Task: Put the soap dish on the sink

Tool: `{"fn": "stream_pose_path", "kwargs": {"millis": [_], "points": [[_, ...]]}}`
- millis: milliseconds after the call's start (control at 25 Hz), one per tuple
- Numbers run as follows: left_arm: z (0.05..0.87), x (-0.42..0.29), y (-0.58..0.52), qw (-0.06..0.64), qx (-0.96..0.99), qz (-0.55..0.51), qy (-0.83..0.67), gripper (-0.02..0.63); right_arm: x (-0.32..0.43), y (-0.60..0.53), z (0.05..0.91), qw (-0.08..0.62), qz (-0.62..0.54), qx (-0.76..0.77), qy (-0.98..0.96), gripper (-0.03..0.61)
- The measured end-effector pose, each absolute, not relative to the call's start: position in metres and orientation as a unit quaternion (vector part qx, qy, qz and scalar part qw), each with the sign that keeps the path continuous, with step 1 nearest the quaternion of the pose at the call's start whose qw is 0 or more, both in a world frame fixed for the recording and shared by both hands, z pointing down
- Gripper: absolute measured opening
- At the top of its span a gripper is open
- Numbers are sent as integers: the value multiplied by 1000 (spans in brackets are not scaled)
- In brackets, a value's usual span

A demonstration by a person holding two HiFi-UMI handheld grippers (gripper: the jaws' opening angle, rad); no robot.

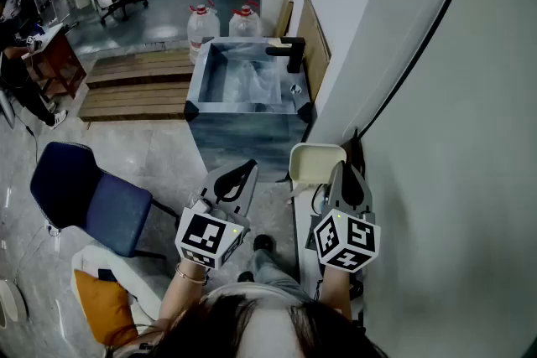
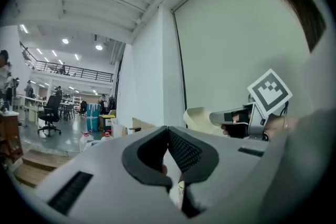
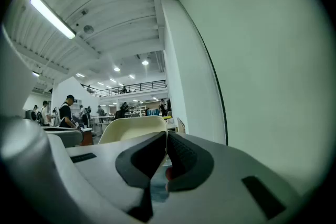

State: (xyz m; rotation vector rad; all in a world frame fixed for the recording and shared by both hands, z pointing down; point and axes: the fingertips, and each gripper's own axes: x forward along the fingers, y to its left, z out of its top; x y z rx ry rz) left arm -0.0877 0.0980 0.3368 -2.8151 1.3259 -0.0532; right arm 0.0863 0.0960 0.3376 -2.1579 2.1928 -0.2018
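At the tips of the right gripper (image 3: 165, 136), the two jaws are pressed together on the near rim of the cream soap dish (image 1: 315, 163). The dish is held in the air, hollow side up, just beside the white wall (image 1: 436, 138) on the right. The left gripper (image 1: 243, 173) sits alongside, apart from the dish, its jaws closed tip to tip with nothing between them. Ahead of both stands the sink (image 1: 243, 107), well apart from the dish, its basin open at the top and its black faucet (image 1: 289, 53) on the right rim by the wall. Bare floor (image 1: 151, 151) lies left of the sink's cabinet, with a blue chair (image 1: 92, 197) farther left, and a wooden platform (image 1: 138, 80) and water jugs (image 1: 201, 28) beyond.
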Motion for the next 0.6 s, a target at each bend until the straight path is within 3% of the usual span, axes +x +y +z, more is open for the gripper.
{"fn": "stream_pose_path", "kwargs": {"millis": [600], "points": [[340, -67, 14, 8, -906, -22, 423, 9, 100, 9, 348, 19, -79, -689, 720, 34]]}}
